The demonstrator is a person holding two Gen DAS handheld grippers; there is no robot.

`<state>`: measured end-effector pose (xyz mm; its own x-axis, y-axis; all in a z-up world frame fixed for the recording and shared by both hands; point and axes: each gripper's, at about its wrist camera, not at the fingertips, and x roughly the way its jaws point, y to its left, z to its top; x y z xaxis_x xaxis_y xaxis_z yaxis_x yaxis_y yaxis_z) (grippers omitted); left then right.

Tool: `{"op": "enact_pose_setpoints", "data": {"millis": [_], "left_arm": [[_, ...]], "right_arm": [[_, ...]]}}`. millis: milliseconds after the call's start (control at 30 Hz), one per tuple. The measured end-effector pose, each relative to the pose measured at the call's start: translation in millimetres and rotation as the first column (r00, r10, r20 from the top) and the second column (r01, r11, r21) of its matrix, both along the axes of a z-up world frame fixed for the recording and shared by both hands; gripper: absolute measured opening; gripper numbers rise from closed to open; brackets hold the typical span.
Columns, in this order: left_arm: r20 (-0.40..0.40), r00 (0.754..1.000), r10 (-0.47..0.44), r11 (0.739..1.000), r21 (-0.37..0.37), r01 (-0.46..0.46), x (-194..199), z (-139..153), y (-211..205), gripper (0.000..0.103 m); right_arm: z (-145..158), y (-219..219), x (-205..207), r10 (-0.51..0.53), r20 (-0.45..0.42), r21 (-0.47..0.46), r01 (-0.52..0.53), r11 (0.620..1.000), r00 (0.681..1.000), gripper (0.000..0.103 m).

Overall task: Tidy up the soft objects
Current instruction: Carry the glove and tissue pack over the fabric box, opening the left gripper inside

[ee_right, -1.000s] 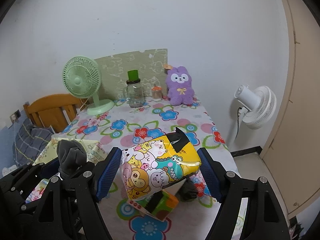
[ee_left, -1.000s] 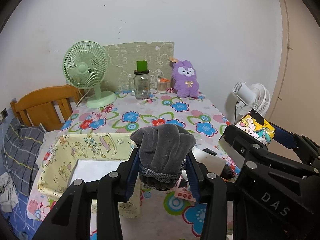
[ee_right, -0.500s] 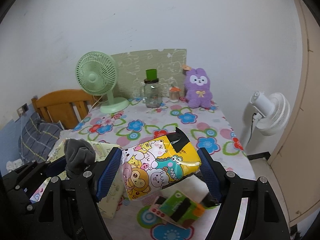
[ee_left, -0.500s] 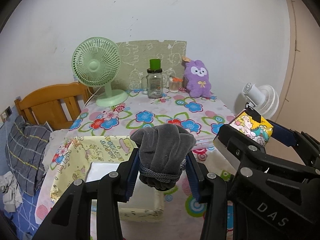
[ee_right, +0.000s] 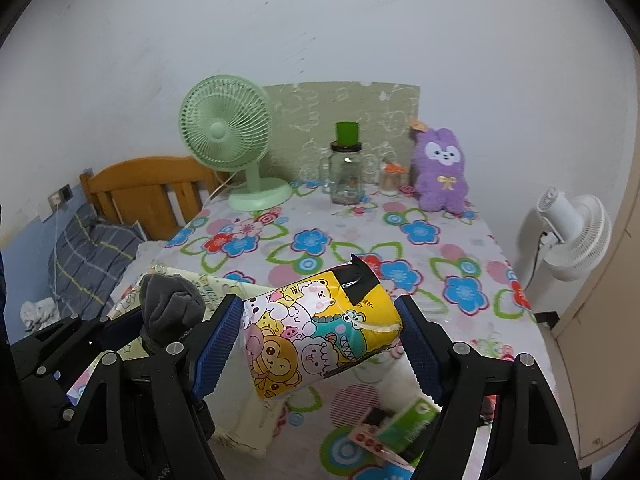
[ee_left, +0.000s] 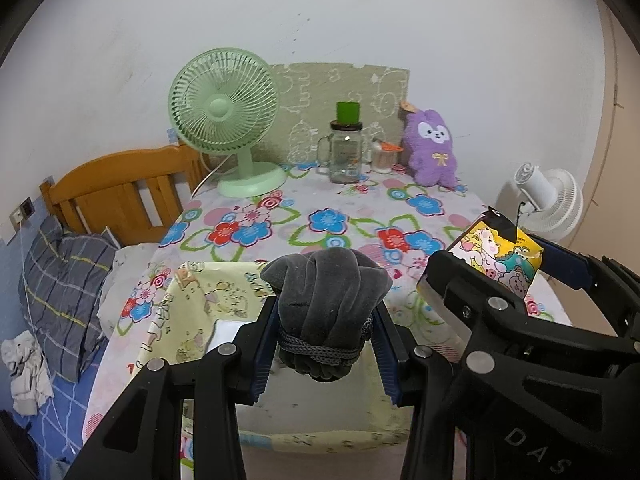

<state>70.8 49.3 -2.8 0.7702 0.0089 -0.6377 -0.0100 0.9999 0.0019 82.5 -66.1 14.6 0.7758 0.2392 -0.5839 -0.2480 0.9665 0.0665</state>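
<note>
From your left wrist, your left claw [ee_left: 326, 344] is clamped on a rolled grey sock [ee_left: 326, 300], held above the pale yellow box [ee_left: 192, 304] at the near edge of the tabletop [ee_left: 320, 220].

From your right wrist, your right claw [ee_right: 320, 344] grips a yellow cartoon tissue pack [ee_right: 316, 332], raised just right of that box [ee_right: 240, 428], well short of the green fan [ee_right: 228, 132].

Plain white wall [ee_left: 360, 12], wooden headboard [ee_left: 120, 188] (left side), floral-clothed table [ee_right: 400, 248], white floor fan [ee_right: 576, 236]
</note>
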Motion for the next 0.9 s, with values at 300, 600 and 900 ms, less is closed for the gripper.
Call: {"op": "enact_pose_setpoints", "data": {"millis": [300, 600, 900], "left_arm": [[-0.046, 0.998, 0.047, 0.999, 0.007, -0.047, 16, -15, 28, 0.045], [-0.116, 0.991, 0.071, 0.997, 0.025, -0.069, 26, -36, 51, 0.045], [-0.179, 0.981, 0.082, 0.997, 0.006, -0.082, 33, -56, 66, 0.046]], "right_arm": [[-15, 34, 22, 0.059, -0.026, 0.007, -0.058, 0.998, 0.998, 0.080], [-34, 68, 34, 0.137, -0.075, -0.007, -0.138, 0.990, 0.988, 0.080], [-53, 86, 44, 0.174, -0.138, -0.024, -0.179, 0.983, 0.975, 0.080]]}}
